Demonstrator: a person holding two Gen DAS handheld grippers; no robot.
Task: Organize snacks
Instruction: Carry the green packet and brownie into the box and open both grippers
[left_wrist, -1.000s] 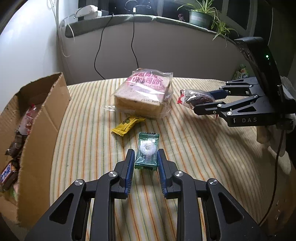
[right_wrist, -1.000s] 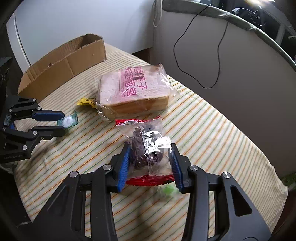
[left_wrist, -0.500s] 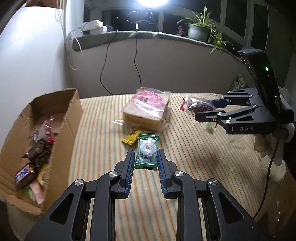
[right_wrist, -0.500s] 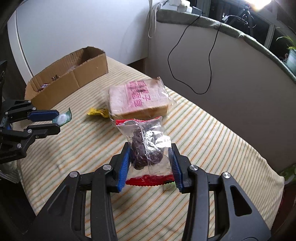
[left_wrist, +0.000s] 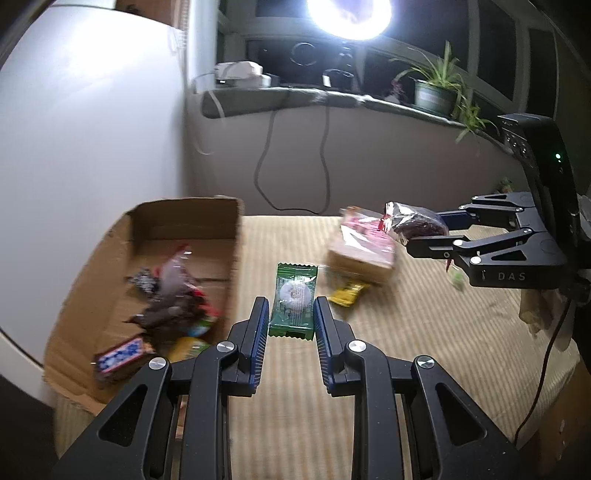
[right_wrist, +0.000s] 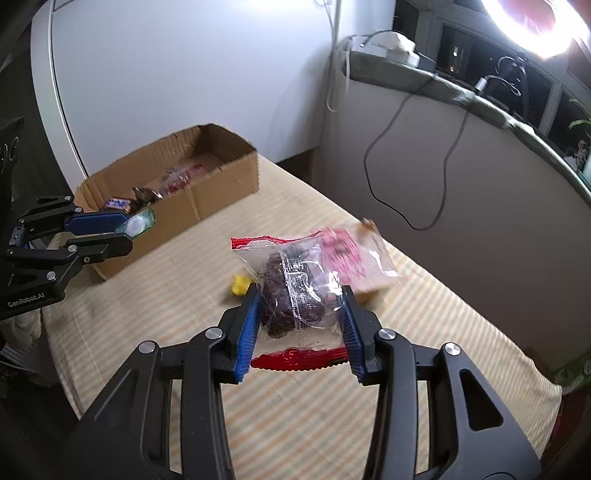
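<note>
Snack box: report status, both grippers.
Left gripper shut on green packet. Right gripper shut on brown pastry. Cardboard box open, path unobstructed.

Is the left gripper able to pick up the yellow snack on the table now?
Probably not yet. The left gripper is shut on the green packet, so its jaws are occupied. The yellow snack lies uncovered beside the bread bag.

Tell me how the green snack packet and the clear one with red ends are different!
The green packet is flat and mostly opaque with a white ring inside; the clear packet with red ends is puffy and shows a dark lumpy snack. The green packet looks smaller and narrower than the clear one. The left hand-held gripper holds the green one; the right hand-held gripper holds the clear one. Both are sealed and lifted off the striped cloth.
</note>
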